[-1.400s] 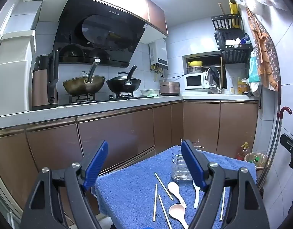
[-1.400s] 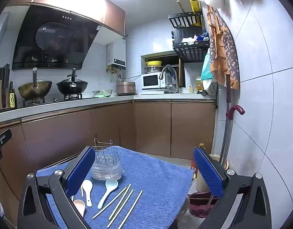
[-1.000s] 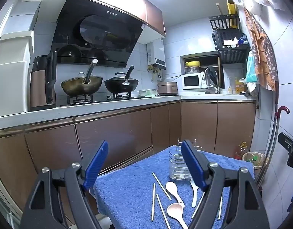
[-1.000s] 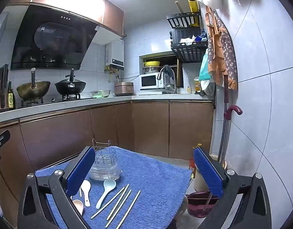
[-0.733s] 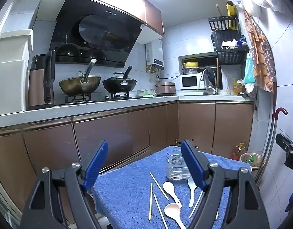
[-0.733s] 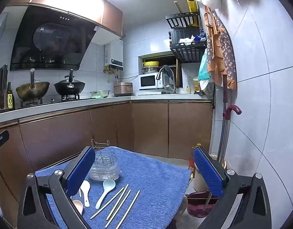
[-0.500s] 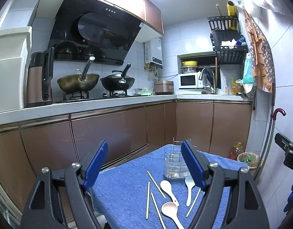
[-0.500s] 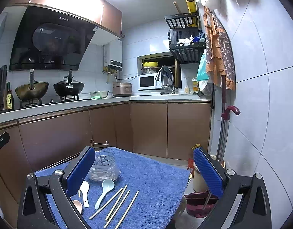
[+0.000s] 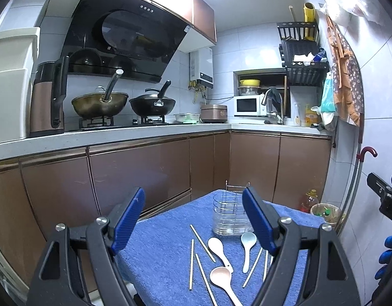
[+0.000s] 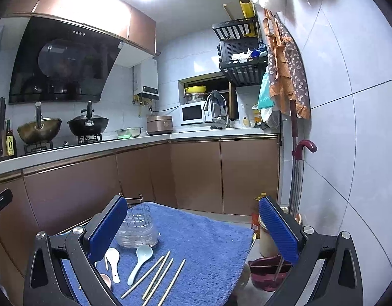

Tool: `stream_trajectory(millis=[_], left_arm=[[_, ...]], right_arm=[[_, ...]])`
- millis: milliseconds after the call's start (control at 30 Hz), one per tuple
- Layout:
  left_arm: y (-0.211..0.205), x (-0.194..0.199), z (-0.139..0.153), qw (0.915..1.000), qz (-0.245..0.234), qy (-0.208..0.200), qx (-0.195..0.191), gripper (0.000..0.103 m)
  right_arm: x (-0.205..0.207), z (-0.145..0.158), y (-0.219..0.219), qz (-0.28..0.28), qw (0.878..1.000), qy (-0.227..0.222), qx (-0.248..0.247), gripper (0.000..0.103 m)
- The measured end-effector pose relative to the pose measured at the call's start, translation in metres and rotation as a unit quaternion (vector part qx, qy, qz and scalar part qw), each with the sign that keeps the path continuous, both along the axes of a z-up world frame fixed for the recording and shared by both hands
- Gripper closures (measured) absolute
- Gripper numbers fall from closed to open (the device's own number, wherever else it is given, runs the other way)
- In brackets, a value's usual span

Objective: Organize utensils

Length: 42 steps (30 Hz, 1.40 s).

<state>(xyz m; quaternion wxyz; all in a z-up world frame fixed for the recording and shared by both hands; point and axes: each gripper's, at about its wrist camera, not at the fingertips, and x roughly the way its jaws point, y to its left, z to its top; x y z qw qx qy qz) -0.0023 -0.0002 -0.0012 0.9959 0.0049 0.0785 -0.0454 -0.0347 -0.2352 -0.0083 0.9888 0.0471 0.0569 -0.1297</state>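
The left hand-held gripper (image 9: 193, 216) is spread wide with nothing between its blue pads (image 9: 128, 219), and it touches nothing. The right hand-held gripper (image 10: 193, 229) is equally wide open and empty, hanging above the desk. Ahead of and below both lies the desk, covered by a blue towel (image 9: 165, 255). At the far end of the towel stands a clear utensil holder (image 9: 229, 219) with a wire insert; it appears empty, and it sits just inside the left hand-held gripper's right finger and just beside the right hand-held gripper's left finger. In front of the holder, nearer the grippers, lie the loose utensils. A pale blue spoon (image 10: 141, 261) lies between the right hand-held gripper's fingers, close to its left one. A white spoon (image 9: 219, 251) and a pink spoon (image 9: 221, 278) lie between the left hand-held gripper's fingers. Wooden chopsticks (image 10: 157, 278) are scattered flat on the towel on both sides of the spoons, well below the pads.
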Motion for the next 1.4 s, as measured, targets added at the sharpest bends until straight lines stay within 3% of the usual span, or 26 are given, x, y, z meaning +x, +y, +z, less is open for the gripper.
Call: stream_trajectory(millis=[333, 633, 700, 800, 933, 1000, 1133, 1167, 1267, 1400], left_arm=[[0.01, 0.004, 0.003, 0.9998, 0.016, -0.007, -0.013, 0.025], [0.02, 0.044, -0.019, 0.9971, 0.019, 0.064, -0.037, 0.025], [0.021, 0.06, -0.03, 0.9942, 0.008, 0.096, -0.048, 0.025], [0.022, 0.088, -0.048, 0.9855, -0.011, 0.155, -0.067, 0.025], [0.021, 0.13, -0.073, 0.9669, -0.047, 0.233, -0.093, 0.026], [0.016, 0.15, -0.086, 0.9577, -0.055, 0.266, -0.094, 0.026], [0.007, 0.197, -0.112, 0.9358, -0.073, 0.331, -0.097, 0.026], [0.005, 0.212, -0.122, 0.9264, -0.081, 0.353, -0.104, 0.027], [0.002, 0.244, -0.144, 0.9091, -0.085, 0.391, -0.115, 0.027], [-0.004, 0.286, -0.17, 0.8892, -0.087, 0.432, -0.123, 0.03]], right_arm=[[0.005, -0.003, -0.002, 0.018, 1.0, 0.004, 0.018, 0.0], [0.038, -0.023, -0.002, 0.043, 0.997, 0.058, 0.033, 0.0], [0.05, -0.032, -0.008, 0.042, 0.995, 0.08, 0.04, 0.0], [0.069, -0.049, -0.021, 0.049, 0.99, 0.118, 0.062, 0.0], [0.099, -0.079, -0.041, 0.064, 0.975, 0.184, 0.104, 0.0], [0.119, -0.097, -0.053, 0.084, 0.96, 0.227, 0.142, 0.008], [0.168, -0.142, -0.069, 0.122, 0.918, 0.314, 0.207, 0.038], [0.178, -0.152, -0.072, 0.128, 0.909, 0.33, 0.22, 0.048], [0.206, -0.177, -0.079, 0.129, 0.887, 0.372, 0.243, 0.057], [0.238, -0.195, -0.084, 0.127, 0.872, 0.404, 0.247, 0.062]])
